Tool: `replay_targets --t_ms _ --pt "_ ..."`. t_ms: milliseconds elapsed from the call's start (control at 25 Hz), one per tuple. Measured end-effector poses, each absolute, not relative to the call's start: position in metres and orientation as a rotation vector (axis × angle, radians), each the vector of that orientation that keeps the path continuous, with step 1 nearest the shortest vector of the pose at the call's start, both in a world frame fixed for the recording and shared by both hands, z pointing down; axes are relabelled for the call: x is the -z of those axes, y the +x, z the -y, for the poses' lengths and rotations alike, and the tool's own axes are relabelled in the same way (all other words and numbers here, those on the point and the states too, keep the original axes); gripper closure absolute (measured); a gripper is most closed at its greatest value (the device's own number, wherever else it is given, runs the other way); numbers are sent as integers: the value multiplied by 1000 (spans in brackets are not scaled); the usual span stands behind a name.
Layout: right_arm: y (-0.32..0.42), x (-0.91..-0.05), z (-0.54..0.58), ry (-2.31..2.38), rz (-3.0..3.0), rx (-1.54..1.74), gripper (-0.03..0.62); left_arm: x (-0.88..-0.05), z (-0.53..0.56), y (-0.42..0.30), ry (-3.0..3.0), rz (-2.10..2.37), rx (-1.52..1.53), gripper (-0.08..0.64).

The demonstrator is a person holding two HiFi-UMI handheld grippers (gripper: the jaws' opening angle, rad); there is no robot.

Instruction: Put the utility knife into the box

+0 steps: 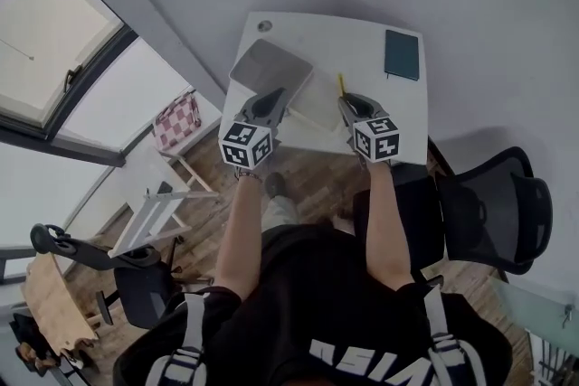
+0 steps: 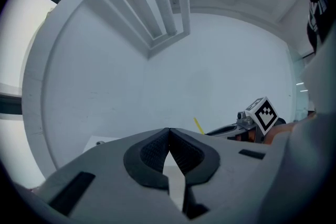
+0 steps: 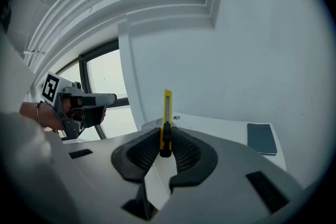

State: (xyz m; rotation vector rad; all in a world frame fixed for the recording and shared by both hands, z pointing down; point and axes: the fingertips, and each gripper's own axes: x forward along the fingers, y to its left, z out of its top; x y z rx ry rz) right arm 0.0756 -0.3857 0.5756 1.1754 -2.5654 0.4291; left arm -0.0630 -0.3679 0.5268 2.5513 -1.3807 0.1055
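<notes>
Utility knife (image 3: 167, 105) stands upright at the centre of the right gripper view, pinched low on its yellow body between the jaws of the right gripper (image 3: 167, 132), which are clenched on it; its dark slider sits right at the grip and the long end rises clear above. In the head view it shows as a thin yellow sliver in the upper middle of the frame, over the white table (image 1: 344, 32) and to the right of the flat gray rectangle that I take for the box (image 1: 271, 66). I judge the knife light, stiff and narrow, with a smooth plastic shell that could pivot or slip in a pinch taken at one end. A hold nearer the middle of the body, across its flat sides and away from the blade end, would be steadier, and any exposed blade is the part to keep off the jaws. The left gripper (image 2: 169, 135) has its jaws pressed together with nothing between them. In the head view its tips lie at the lower edge of the box, and I cannot tell whether they touch it. By count there is one knife, one box, two grippers, one table, and one dark notebook (image 1: 403, 54) lying flat in the upper right of the table, well apart from the knife.
</notes>
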Motion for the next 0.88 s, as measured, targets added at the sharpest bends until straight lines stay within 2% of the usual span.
replay_targets --t_ms 360,880 --pt "45 -554 450 1287 2516 -411 511 -510 443 -94 2614 1262 -79 535" --pt "-13 -553 493 1343 2469 -406 511 -511 495 -153 2630 1197 -56 535"
